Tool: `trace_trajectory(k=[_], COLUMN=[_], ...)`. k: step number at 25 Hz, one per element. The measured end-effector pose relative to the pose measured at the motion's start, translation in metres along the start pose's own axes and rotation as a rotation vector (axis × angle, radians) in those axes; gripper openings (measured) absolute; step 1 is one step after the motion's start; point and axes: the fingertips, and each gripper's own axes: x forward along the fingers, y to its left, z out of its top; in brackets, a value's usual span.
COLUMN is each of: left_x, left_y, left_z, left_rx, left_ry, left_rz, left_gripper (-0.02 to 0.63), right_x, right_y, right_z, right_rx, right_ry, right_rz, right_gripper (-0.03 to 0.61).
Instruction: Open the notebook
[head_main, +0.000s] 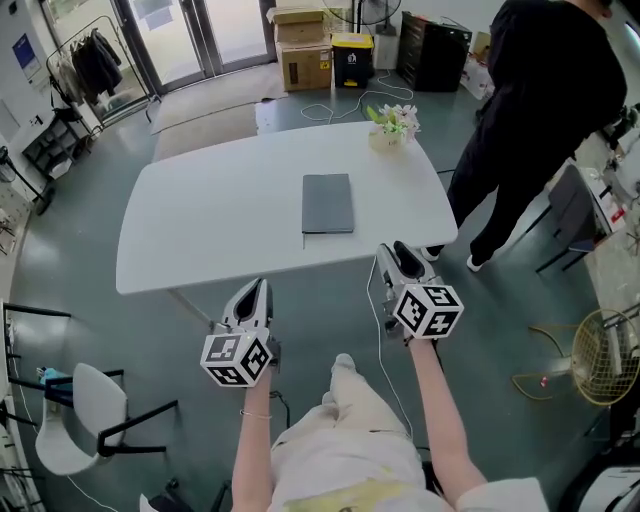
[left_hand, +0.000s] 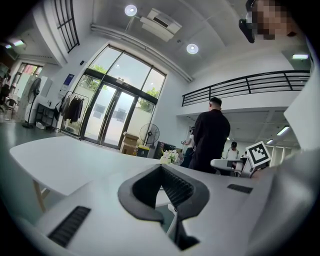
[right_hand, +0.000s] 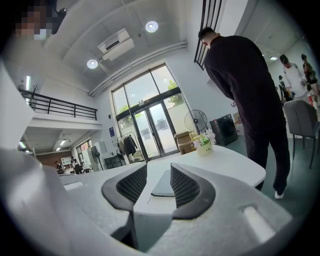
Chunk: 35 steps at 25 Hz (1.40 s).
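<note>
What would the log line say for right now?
notebook: closed, flat on white table | left gripper: shut, empty | right gripper: open, empty | neither touching notebook

— How are the arms held?
— Both forearms are stretched forward, side by side, with the cubes turned upward.
— And the jaws?
— The left gripper is seen closed at the tips and empty. The right gripper is held slightly parted, with nothing clamped.
</note>
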Motion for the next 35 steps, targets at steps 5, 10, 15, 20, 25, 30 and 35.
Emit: trace_trajectory(k=[5, 10, 15, 20, 25, 30, 35], left_x=[0.028, 0.063, 0.107, 0.146, 0.178, 0.202, 0.215], left_y=[0.014, 0.027, 0.035, 0.046, 0.058, 0.067, 0.071], left_z=[-0.005, -0.003, -0.015, -0.027, -0.043, -0.062, -0.077], left_rx=[-0.02, -0.038, -0.056, -0.079, -0.108, -0.135, -0.173], left_ry=[0.019, 0.047, 0.109, 0.171, 0.242, 0.306, 0.349], left_rz=[-0.007, -0.019, -0.023, -0.023, -0.027, -0.018, -0.014], left_gripper=[0.0, 0.0, 0.0, 0.0, 0.0, -0.001, -0.001], right_x=[0.032, 0.069, 0.107, 0.142, 0.169, 0.185, 0.196], right_y=[-0.01, -0.027, -0.05, -0.067, -0.08, -0.095, -0.106], right_z=[-0.008, -0.011, -0.026, -0.044, -0.065, -0.092, -0.116], right_rx=[0.025, 0.056, 0.103, 0.141, 0.198, 0.268, 0.31], right_ry=[0.028, 0.068, 0.145, 0.237, 0.331, 0.444, 0.548], right_rz=[-0.001, -0.014, -0.009, -0.001, 0.012, 0.017, 0.005], right_gripper=[0.13, 0.13, 0.13, 0.13, 0.13, 0.13, 0.13])
